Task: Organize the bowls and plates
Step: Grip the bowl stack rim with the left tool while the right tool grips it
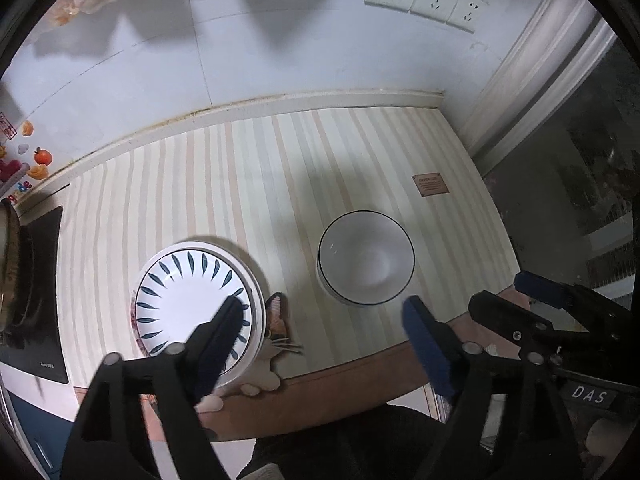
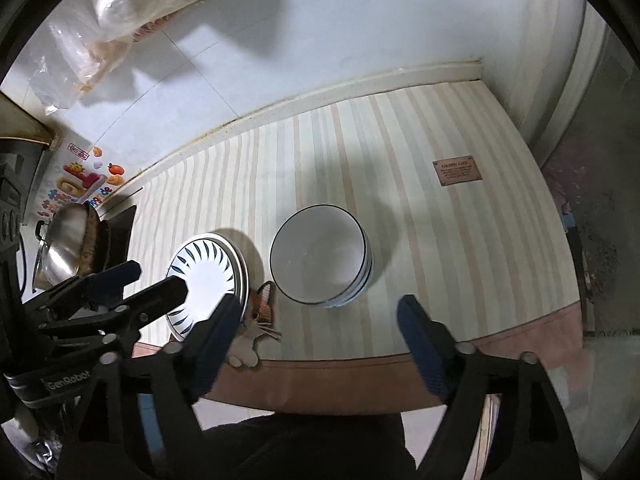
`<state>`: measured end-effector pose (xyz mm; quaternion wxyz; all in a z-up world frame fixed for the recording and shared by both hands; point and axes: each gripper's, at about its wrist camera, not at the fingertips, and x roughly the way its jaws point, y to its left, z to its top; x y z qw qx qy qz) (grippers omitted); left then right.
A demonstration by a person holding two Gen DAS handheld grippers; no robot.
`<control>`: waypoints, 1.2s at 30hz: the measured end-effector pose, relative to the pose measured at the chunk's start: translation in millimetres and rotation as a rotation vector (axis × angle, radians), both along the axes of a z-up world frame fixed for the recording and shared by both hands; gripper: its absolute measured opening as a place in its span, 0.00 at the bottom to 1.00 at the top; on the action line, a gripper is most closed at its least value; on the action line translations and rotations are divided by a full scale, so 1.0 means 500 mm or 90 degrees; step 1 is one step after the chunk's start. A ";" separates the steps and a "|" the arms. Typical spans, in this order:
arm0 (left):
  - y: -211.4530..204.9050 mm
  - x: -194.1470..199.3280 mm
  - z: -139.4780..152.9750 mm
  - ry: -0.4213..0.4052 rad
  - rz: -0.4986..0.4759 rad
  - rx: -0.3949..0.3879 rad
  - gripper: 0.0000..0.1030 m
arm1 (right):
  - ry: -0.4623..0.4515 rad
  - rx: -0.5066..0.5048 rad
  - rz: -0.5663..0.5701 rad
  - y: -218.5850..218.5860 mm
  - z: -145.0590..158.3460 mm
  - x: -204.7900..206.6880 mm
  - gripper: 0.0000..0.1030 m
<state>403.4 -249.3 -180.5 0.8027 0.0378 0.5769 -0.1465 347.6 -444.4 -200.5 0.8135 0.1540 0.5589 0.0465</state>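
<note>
Both the left gripper [image 1: 324, 312] and right gripper [image 2: 320, 312] hover with jaws released and empty, since the leaf-patterned plates [image 1: 192, 304] and black-rimmed bowls [image 2: 320, 256] already sit stacked side by side on the striped mat [image 2: 440, 240].

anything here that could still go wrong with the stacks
The plate stack sits close to the mat's front edge, so a bump could push it off. The bowl stack looks slightly uneven in the right wrist view and may shift if nudged. Both tongs, left and right, hang open just above them.
</note>
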 end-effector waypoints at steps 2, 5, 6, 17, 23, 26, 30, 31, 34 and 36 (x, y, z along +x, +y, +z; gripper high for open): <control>0.006 -0.010 0.008 -0.003 0.000 -0.005 0.84 | -0.004 -0.012 -0.007 0.002 0.010 -0.017 0.87; 0.013 -0.024 0.018 -0.003 -0.002 -0.015 0.86 | -0.011 -0.013 -0.017 0.004 0.024 -0.041 0.89; 0.014 -0.029 0.021 -0.005 -0.004 -0.015 0.86 | -0.013 -0.015 -0.019 0.004 0.030 -0.049 0.89; 0.025 -0.050 0.037 -0.016 0.000 -0.026 0.93 | -0.043 -0.031 -0.034 0.004 0.075 -0.086 0.92; 0.035 -0.013 -0.004 0.022 0.020 -0.057 0.93 | -0.033 -0.003 -0.033 -0.008 0.046 -0.065 0.94; 0.040 0.021 -0.045 0.059 0.033 -0.089 0.93 | -0.026 0.033 -0.035 -0.020 0.010 -0.044 0.95; 0.032 0.077 -0.106 0.098 0.033 -0.129 0.97 | 0.003 0.086 -0.029 -0.038 -0.065 -0.008 0.96; 0.029 0.087 -0.117 0.106 0.033 -0.131 0.97 | 0.012 0.099 -0.027 -0.044 -0.090 0.005 0.96; 0.013 0.130 -0.178 0.140 0.033 -0.138 0.97 | 0.038 0.128 -0.029 -0.057 -0.161 0.040 0.96; 0.001 0.156 -0.219 0.160 0.036 -0.142 0.97 | 0.057 0.156 -0.035 -0.068 -0.213 0.065 0.96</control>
